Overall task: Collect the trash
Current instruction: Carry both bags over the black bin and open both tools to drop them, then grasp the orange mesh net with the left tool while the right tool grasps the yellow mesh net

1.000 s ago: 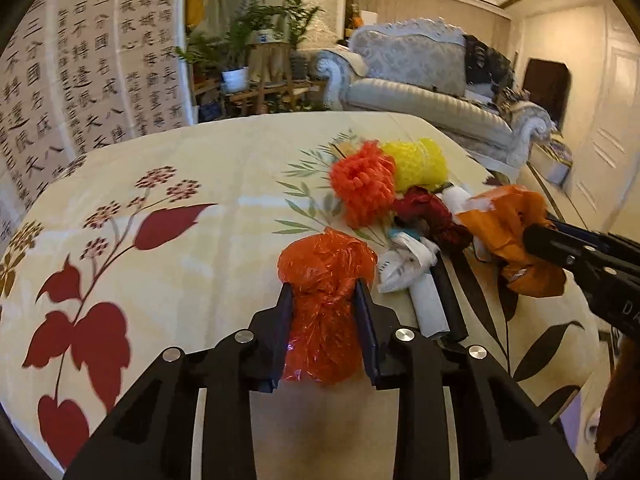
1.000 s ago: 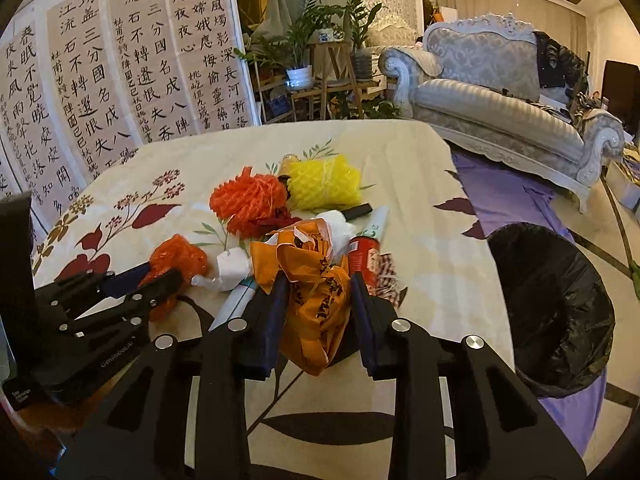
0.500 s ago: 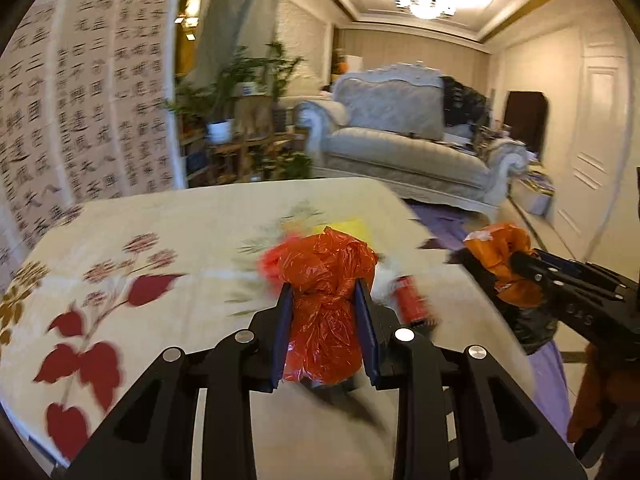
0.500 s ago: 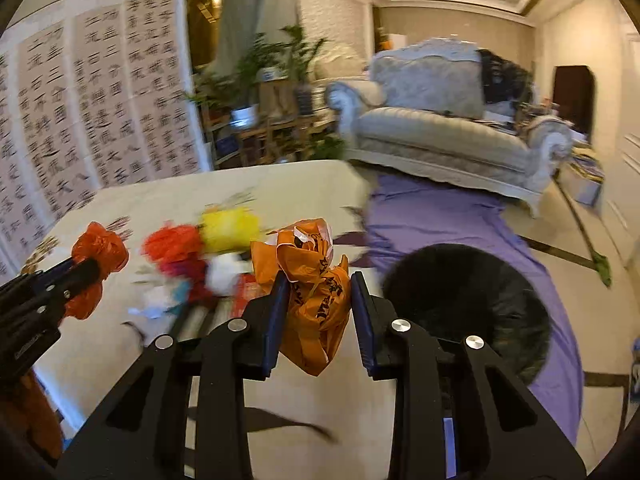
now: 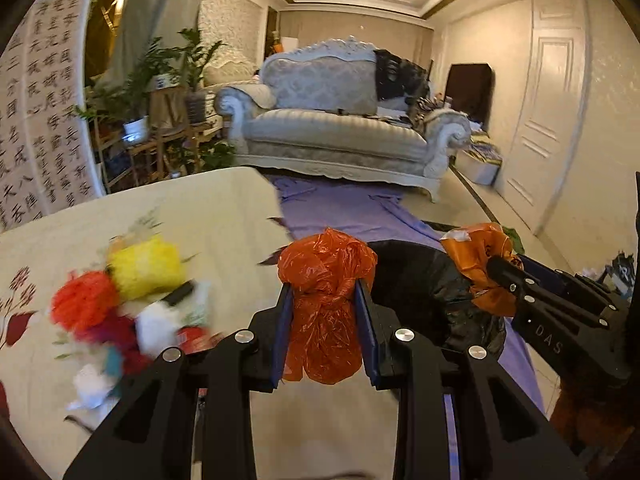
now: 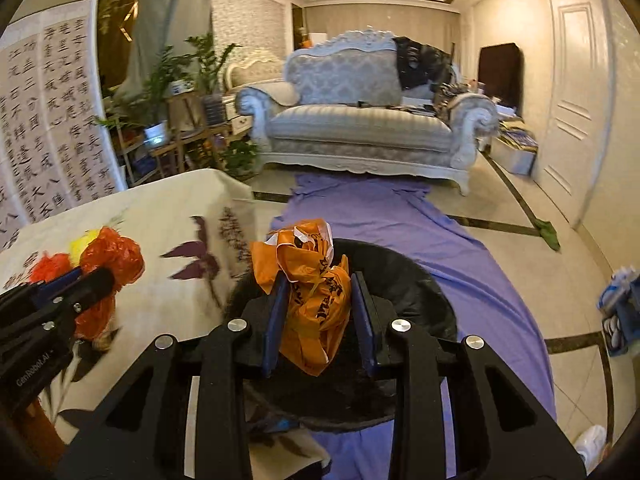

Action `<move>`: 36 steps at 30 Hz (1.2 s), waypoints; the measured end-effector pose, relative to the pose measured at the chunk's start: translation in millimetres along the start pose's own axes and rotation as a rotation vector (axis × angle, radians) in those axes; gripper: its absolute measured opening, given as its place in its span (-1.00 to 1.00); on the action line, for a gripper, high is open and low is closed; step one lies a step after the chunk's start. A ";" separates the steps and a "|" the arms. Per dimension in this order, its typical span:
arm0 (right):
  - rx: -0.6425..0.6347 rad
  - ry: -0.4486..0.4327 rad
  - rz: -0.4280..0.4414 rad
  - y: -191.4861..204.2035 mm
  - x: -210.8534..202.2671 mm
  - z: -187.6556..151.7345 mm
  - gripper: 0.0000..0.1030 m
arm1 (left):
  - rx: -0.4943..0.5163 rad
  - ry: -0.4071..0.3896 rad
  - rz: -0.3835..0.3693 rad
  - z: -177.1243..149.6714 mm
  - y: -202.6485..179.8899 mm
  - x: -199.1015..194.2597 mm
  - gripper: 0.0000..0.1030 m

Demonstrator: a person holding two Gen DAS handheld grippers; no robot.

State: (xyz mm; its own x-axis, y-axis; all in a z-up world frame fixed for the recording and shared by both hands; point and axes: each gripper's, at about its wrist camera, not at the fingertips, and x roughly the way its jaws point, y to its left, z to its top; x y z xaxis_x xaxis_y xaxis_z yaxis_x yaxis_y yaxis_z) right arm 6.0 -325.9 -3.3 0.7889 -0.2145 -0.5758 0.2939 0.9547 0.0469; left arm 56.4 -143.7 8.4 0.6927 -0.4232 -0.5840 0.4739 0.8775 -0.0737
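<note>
My left gripper (image 5: pixel 325 292) is shut on a crumpled red plastic bag (image 5: pixel 326 304), held near the table's right edge. My right gripper (image 6: pixel 316 284) is shut on an orange plastic bag with print (image 6: pixel 310 292), held above the black-lined bin (image 6: pixel 412 292) on the floor. The left wrist view shows that bin (image 5: pixel 420 280) just behind the red bag, with the right gripper (image 5: pixel 496 268) and its orange bag (image 5: pixel 476 256) over it. In the right wrist view the left gripper (image 6: pixel 104 276) with the red bag (image 6: pixel 112 256) is at the left. Remaining trash (image 5: pixel 132 300) lies blurred on the tablecloth (image 5: pixel 180 208).
The trash pile holds a yellow net (image 5: pixel 142 266), a red-orange net (image 5: pixel 82 300) and white scraps (image 5: pixel 156 324). A purple cloth (image 6: pixel 400 216) runs across the floor to a grey sofa (image 6: pixel 360 120). Plants (image 6: pixel 168 80) stand at back left, a white door (image 6: pixel 576 92) at right.
Both grippers have swung right, away from the trash pile, carrying their bags off the table toward the black bin. The right one now hangs over the bin's mouth.
</note>
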 end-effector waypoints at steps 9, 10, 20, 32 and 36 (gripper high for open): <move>0.035 0.044 -0.027 -28.1 44.1 -0.7 -0.38 | 0.062 0.064 0.001 10.8 -37.4 47.8 -0.39; 0.037 0.050 -0.028 -28.6 49.6 0.5 -0.37 | 0.063 0.067 0.000 11.4 -39.3 51.6 -0.39; 0.077 0.046 -0.059 -42.8 51.0 -3.5 -0.03 | 0.068 0.071 0.029 10.4 -40.8 64.9 0.29; 0.074 0.027 -0.017 -21.7 19.2 -2.3 0.11 | 0.040 0.032 0.110 4.3 -5.6 20.6 0.43; 0.051 0.028 0.034 3.0 10.3 -4.0 0.11 | -0.004 0.042 0.140 -1.1 20.5 2.8 0.43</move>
State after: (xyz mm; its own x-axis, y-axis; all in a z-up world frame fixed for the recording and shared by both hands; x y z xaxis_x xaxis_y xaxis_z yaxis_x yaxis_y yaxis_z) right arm 12.9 -324.4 -12.4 0.7834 -0.1757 -0.5962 0.2947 0.9495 0.1075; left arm 67.5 -126.6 4.4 0.7290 -0.2865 -0.6217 0.3715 0.9284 0.0077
